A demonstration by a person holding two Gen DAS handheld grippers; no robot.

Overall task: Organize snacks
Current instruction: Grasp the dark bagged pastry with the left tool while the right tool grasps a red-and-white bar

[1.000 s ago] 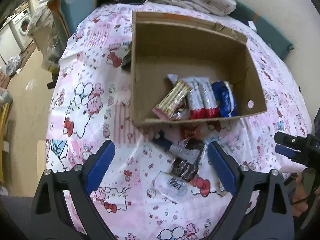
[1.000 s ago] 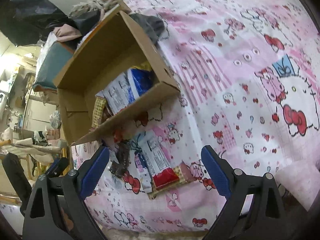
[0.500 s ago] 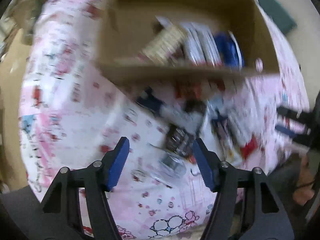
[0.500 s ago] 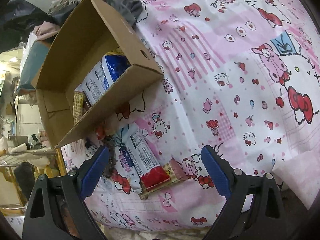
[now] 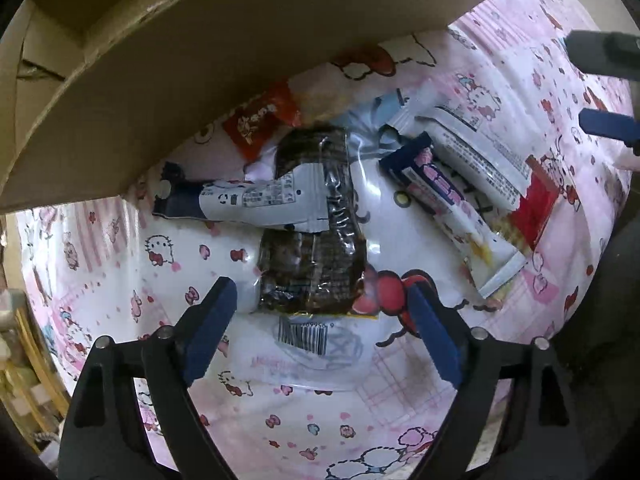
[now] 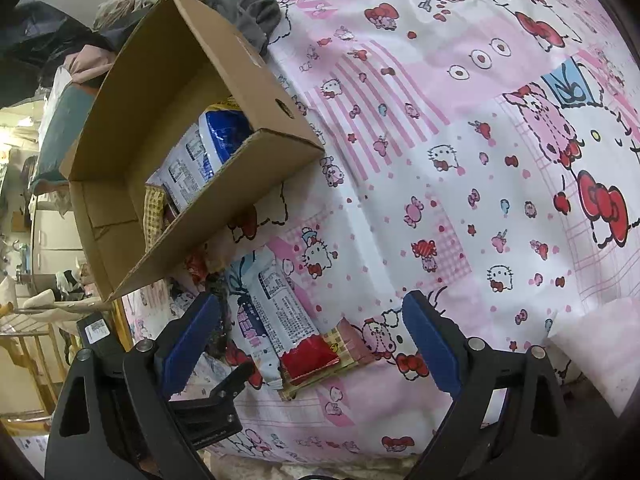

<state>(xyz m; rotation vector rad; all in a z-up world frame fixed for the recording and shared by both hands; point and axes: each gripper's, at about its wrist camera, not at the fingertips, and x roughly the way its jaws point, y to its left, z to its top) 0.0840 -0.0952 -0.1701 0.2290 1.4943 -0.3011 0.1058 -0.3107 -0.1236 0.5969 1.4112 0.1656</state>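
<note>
Pick-up step: left gripper (image 5: pixel 320 316) fingers opening, astride clear-wrapped dark snack pack (image 5: pixel 316 248); next, close and lift into cardboard box (image 6: pixel 192 92); right gripper (image 6: pixel 308 344) fingers apart, empty.

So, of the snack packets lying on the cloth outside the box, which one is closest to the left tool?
The clear packet of dark brown snacks. Its barcode end lies between the open left tool; the other packets lie farther off, toward the box.

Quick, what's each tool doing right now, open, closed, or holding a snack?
Left tool: jaws opening, holding nothing, straddling the clear-wrapped dark snack packet.
Right tool: open, holding nothing.
</note>
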